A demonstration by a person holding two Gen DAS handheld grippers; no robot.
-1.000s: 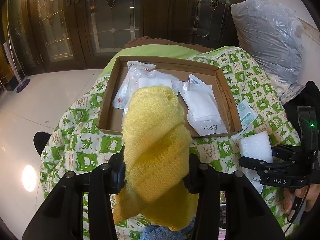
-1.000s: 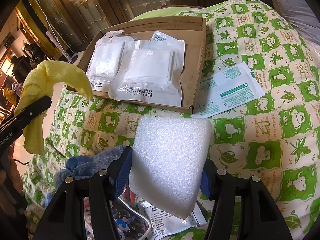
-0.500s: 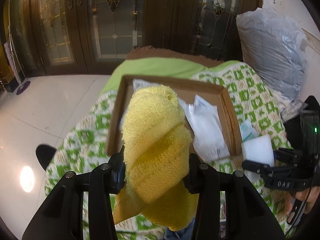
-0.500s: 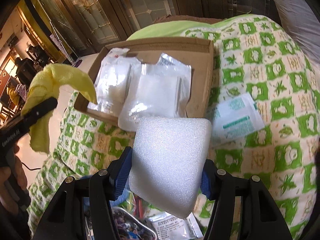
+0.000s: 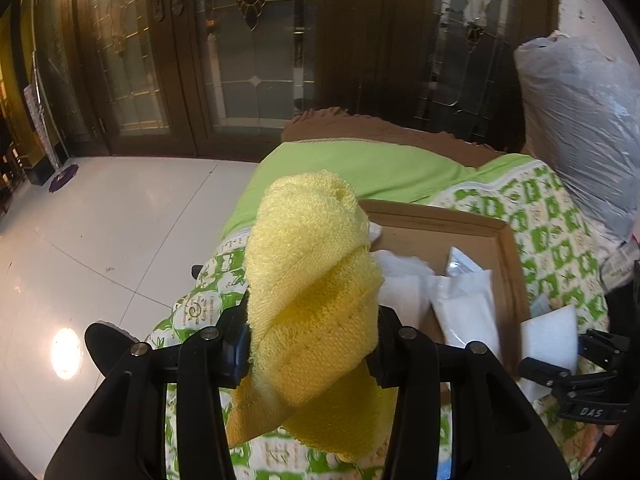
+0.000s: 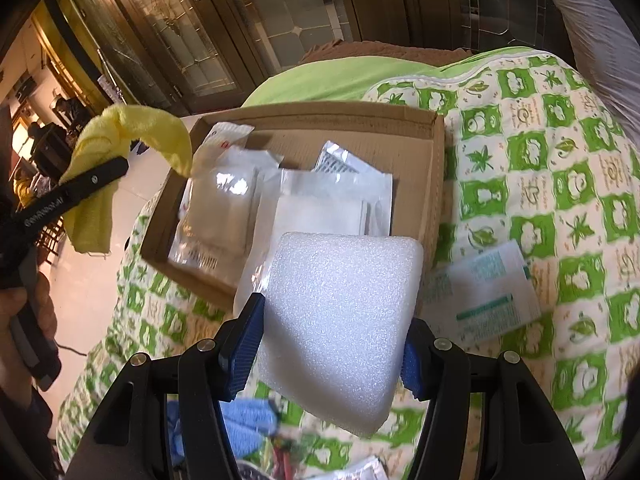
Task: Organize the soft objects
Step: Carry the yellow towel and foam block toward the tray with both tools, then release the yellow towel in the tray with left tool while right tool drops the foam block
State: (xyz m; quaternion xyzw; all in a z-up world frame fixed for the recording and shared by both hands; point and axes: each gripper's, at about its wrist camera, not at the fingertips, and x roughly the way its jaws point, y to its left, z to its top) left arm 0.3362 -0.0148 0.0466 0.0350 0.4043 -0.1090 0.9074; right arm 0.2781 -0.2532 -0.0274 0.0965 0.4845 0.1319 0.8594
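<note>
The left gripper (image 5: 310,344) squeezes a yellow towel (image 5: 312,280) between its fingers (image 5: 236,344). Behind the towel sits a cardboard box (image 5: 508,264) with white packets (image 5: 464,304) in it. The box rests on a green and white blanket (image 5: 556,232).

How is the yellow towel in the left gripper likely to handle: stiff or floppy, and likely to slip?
Probably floppy: the yellow towel bunches between the left gripper's pads and its ends droop on both sides. The looped terry surface looks grippy, so slipping seems unlikely. It will likely slump rather than keep shape once released into the cardboard tray.
</note>
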